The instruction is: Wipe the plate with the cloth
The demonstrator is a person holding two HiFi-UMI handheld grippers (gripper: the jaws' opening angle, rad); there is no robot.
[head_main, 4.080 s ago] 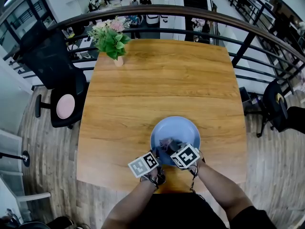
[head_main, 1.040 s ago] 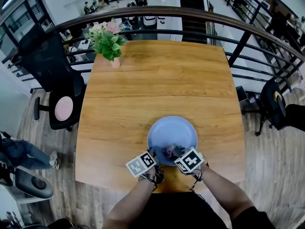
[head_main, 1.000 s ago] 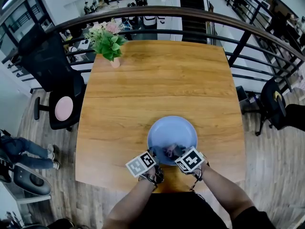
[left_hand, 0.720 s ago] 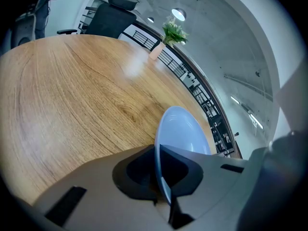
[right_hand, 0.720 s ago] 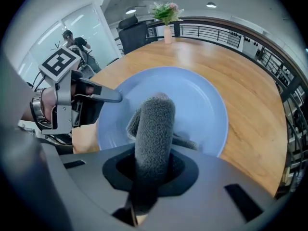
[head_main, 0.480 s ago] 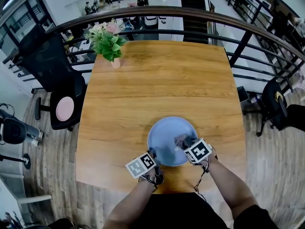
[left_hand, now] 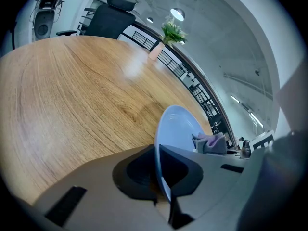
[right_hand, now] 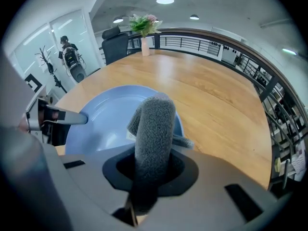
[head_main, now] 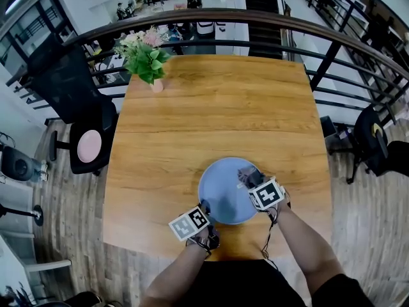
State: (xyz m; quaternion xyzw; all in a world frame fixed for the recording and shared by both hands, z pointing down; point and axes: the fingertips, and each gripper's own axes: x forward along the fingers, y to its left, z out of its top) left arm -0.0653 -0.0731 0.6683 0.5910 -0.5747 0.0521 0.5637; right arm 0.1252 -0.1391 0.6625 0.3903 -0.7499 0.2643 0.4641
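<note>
A pale blue plate (head_main: pixel 225 189) lies on the wooden table near its front edge. My left gripper (head_main: pixel 204 204) is shut on the plate's near-left rim; in the left gripper view the plate (left_hand: pixel 177 126) runs edge-on between the jaws. My right gripper (head_main: pixel 250 179) is shut on a grey cloth (head_main: pixel 246 174) and holds it over the plate's right side. In the right gripper view the cloth (right_hand: pixel 153 137) sticks up from between the jaws in front of the plate (right_hand: pixel 108 119). From the left gripper view the cloth (left_hand: pixel 211 142) appears at the plate's far side.
A pink vase of flowers (head_main: pixel 147 55) stands at the table's far left corner. A dark curved railing (head_main: pixel 255 18) runs behind the table. A black office chair (head_main: pixel 80 117) is at the left, another (head_main: pixel 377 146) at the right.
My right gripper has carried the cloth from the plate's near middle across to its right side and a little further away. The left gripper has kept its hold on the rim.
</note>
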